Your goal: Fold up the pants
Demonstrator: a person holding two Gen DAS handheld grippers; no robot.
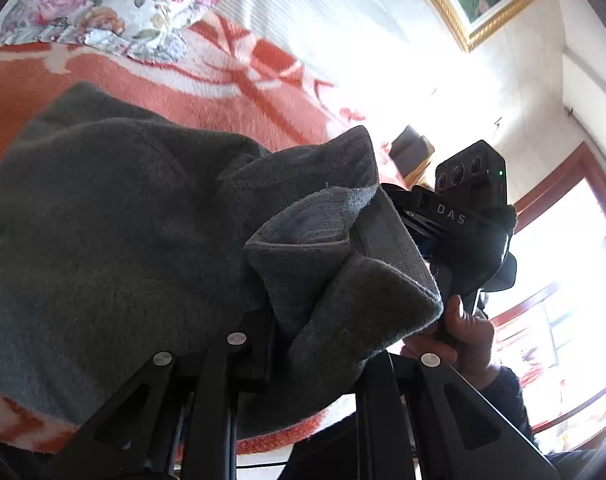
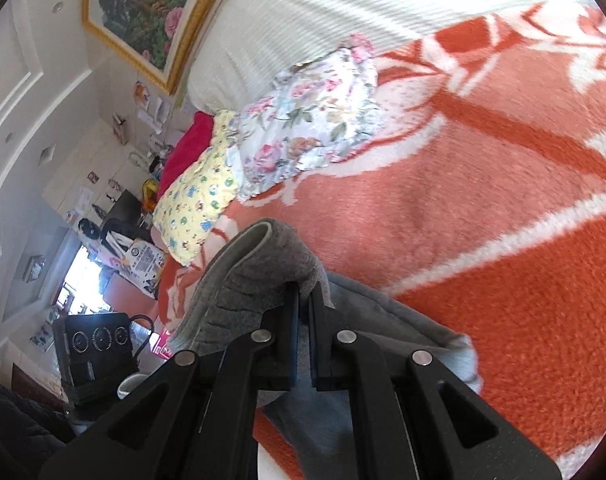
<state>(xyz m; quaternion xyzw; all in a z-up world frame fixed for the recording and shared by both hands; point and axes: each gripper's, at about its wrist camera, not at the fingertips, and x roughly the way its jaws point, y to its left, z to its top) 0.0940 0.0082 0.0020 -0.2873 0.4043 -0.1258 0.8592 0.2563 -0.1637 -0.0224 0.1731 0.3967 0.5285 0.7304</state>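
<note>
The grey fleece pants [image 1: 115, 220] hang bunched over the orange and white blanket [image 1: 151, 96]. My left gripper [image 1: 299, 332] is shut on a thick fold of the pants, which drapes over and hides its fingertips. My right gripper [image 2: 304, 300] is shut on another folded edge of the pants [image 2: 259, 264], lifted above the blanket [image 2: 483, 240]. The right gripper's black body [image 1: 459, 216] shows in the left wrist view, close beside the held cloth. The left gripper's body [image 2: 95, 340] shows at the lower left of the right wrist view.
A floral pillow [image 2: 315, 120] and a yellow patterned pillow [image 2: 199, 200] lie at the bed's head by a white padded headboard [image 2: 343, 8]. A gold-framed painting [image 2: 143, 8] hangs above. A bright window [image 1: 563, 280] is to the right.
</note>
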